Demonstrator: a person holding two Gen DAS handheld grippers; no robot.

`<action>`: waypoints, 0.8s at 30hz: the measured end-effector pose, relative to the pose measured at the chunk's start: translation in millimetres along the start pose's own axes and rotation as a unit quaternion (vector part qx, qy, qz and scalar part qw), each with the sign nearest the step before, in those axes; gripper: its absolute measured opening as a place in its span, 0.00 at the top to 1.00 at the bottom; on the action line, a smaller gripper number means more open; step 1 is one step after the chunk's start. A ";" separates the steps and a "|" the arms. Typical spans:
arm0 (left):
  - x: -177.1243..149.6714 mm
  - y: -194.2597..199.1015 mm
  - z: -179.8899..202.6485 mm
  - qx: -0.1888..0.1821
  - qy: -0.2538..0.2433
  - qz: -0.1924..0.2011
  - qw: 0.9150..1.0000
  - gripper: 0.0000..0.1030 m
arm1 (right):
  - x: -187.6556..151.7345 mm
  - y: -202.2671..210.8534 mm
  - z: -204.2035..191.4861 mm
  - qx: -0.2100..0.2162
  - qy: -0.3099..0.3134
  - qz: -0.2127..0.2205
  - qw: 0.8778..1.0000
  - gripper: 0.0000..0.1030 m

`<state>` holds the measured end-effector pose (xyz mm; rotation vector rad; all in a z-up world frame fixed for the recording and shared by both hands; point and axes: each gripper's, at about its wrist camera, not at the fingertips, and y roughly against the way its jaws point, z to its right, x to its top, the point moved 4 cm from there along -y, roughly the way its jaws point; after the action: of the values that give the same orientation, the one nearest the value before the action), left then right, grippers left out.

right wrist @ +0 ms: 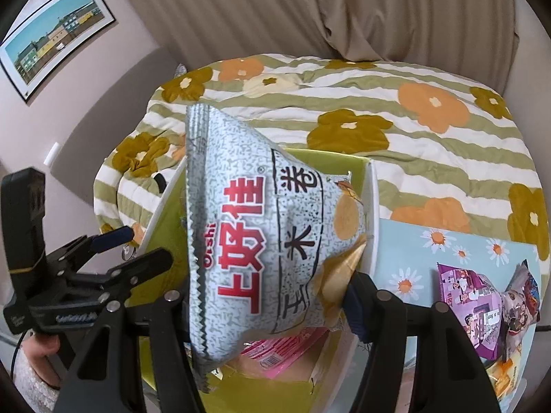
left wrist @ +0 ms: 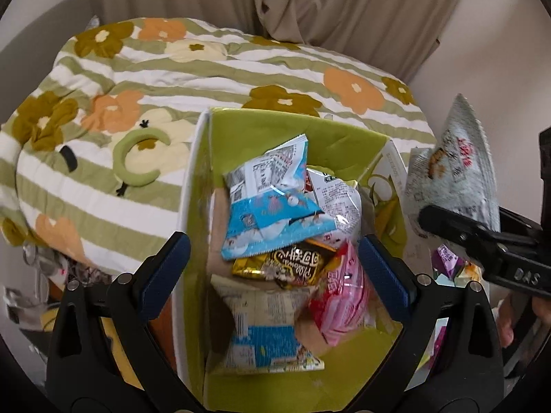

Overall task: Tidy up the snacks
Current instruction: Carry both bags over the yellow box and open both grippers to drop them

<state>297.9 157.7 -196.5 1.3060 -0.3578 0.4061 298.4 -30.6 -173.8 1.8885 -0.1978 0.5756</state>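
Right wrist | right gripper [right wrist: 272, 313] clamps crinkly speckled snack bag [right wrist: 261, 227] | green box [left wrist: 303, 130]

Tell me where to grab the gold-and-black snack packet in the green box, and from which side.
Probably grip the gold-and-black packet by its exposed gold left end, coming straight down from above. It lies flat in the green box; the blue packet overlaps its top edge and the pink packet crowds its right.
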 end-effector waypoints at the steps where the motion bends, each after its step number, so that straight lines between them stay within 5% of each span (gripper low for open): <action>1: -1.3 2.4 -1.2 0.003 0.002 0.002 1.000 0.05 | 0.7 -1.3 -2.0 0.000 0.005 -0.001 1.000 0.43; 6: -7.2 13.8 -7.9 0.022 0.004 0.011 1.000 0.05 | 0.0 -13.8 -9.5 -0.012 0.020 -0.011 1.000 0.35; 8: -9.9 16.1 -10.4 0.026 0.006 0.012 1.000 0.05 | -2.8 -16.4 -10.8 -0.011 0.023 -0.014 1.000 0.09; 9: -13.5 17.1 -11.7 0.026 0.007 0.012 1.000 0.05 | -4.8 -15.0 -11.4 -0.013 0.028 -0.009 0.999 0.06; 24: -33.4 41.2 -15.7 0.020 0.010 0.018 1.000 0.05 | -23.6 21.7 -18.7 -0.047 0.039 0.019 0.998 0.04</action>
<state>249.2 178.7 -180.8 1.3355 -0.3579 0.4576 263.7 -25.0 -161.8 1.7712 -0.2064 0.6531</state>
